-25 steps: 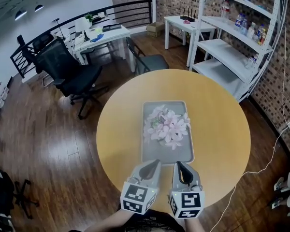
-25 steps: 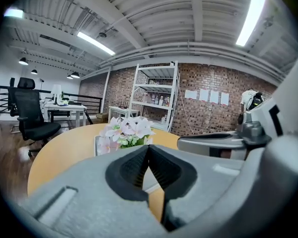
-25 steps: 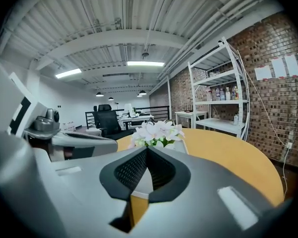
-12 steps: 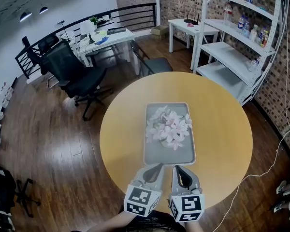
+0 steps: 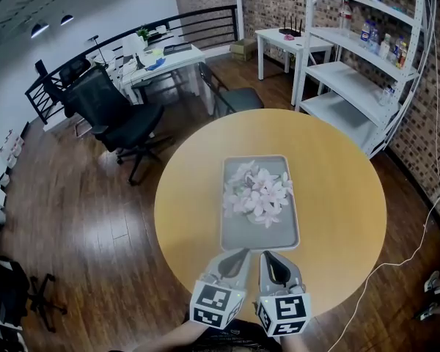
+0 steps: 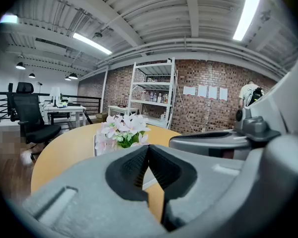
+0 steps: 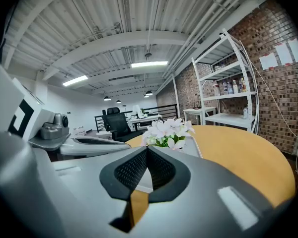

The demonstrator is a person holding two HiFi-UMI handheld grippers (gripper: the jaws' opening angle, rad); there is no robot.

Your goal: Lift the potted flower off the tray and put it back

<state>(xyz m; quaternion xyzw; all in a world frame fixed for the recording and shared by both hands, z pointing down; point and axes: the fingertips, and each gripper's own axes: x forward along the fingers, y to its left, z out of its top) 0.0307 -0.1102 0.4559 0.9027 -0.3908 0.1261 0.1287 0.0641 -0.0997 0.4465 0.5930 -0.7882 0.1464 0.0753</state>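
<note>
The potted flower [image 5: 257, 191], pale pink blooms with green leaves, stands on a grey rectangular tray [image 5: 259, 231] in the middle of a round wooden table [image 5: 337, 196]. Both grippers hover side by side over the table's near edge, short of the tray. My left gripper [image 5: 239, 254] is shut with nothing in it, and so is my right gripper [image 5: 266, 255]. In the left gripper view the flower [image 6: 121, 131] shows beyond the closed jaws [image 6: 148, 147]. The right gripper view has the flower [image 7: 168, 131] just past its closed tips [image 7: 147, 149].
A black office chair [image 5: 110, 112] and a white desk [image 5: 161, 56] stand on the floor beyond the table on the left. White metal shelving [image 5: 359, 42] with bottles lines the brick wall at the right. A white cable [image 5: 403, 251] runs across the floor.
The view has shifted slightly. Both grippers stay shut at the near edge of the table, and the flower has not moved on the tray.
</note>
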